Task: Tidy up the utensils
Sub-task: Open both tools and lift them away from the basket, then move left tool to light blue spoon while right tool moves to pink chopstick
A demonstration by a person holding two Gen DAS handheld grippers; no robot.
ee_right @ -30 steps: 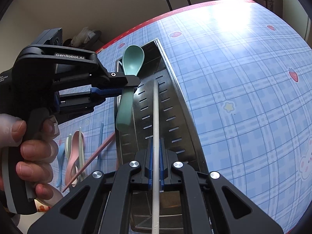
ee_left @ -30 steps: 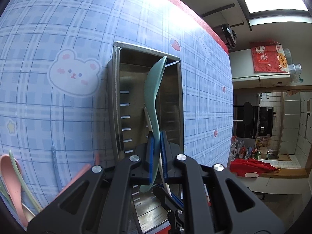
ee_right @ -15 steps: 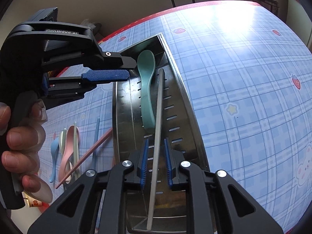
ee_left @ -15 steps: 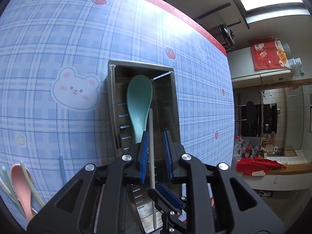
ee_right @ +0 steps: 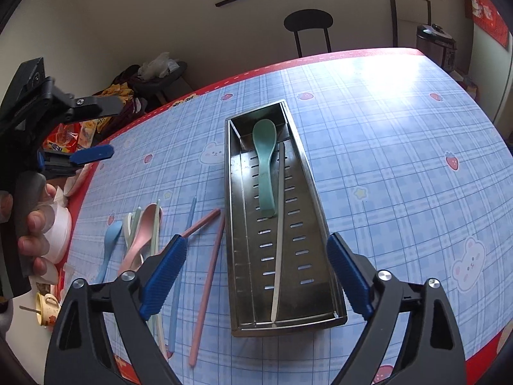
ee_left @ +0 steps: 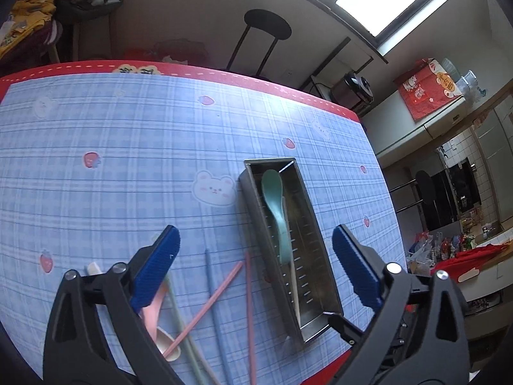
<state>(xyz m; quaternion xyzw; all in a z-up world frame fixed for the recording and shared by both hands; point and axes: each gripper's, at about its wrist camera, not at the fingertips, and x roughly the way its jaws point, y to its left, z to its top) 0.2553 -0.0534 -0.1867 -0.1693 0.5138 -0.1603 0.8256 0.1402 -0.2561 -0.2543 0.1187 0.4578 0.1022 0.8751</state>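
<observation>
A long steel tray (ee_right: pixel 229 192) (ee_left: pixel 248 192) lies on the blue checked tablecloth. In it lie a green spoon (ee_right: pixel 264 166) (ee_left: pixel 276 211) and, beside it, a white chopstick (ee_right: pixel 279 224) (ee_left: pixel 293 276). My right gripper (ee_right: pixel 256 240) hovers above the tray's near end, its jaws opening wide with nothing between them. My left gripper (ee_left: pixel 254 229) (ee_right: pixel 105 131) is raised to the left of the tray, its jaws also opening and empty. Two pink chopsticks (ee_right: pixel 210 272) (ee_left: pixel 248 304), a blue chopstick (ee_right: pixel 179 285), a pink spoon (ee_right: pixel 141 237) and a blue spoon (ee_right: pixel 110 240) lie loose left of the tray.
A person's hand (ee_right: pixel 32 224) holds the left gripper's handle. White cups (ee_right: pixel 59 227) stand past the table's left edge. A black chair (ee_right: pixel 307 19) is behind the far red edge, and a cooker (ee_right: pixel 436 41) stands far right.
The left gripper let go of the green spoon and the right gripper let go of the white chopstick; both now lie in the tray. Both grippers opened wide and pulled up and back.
</observation>
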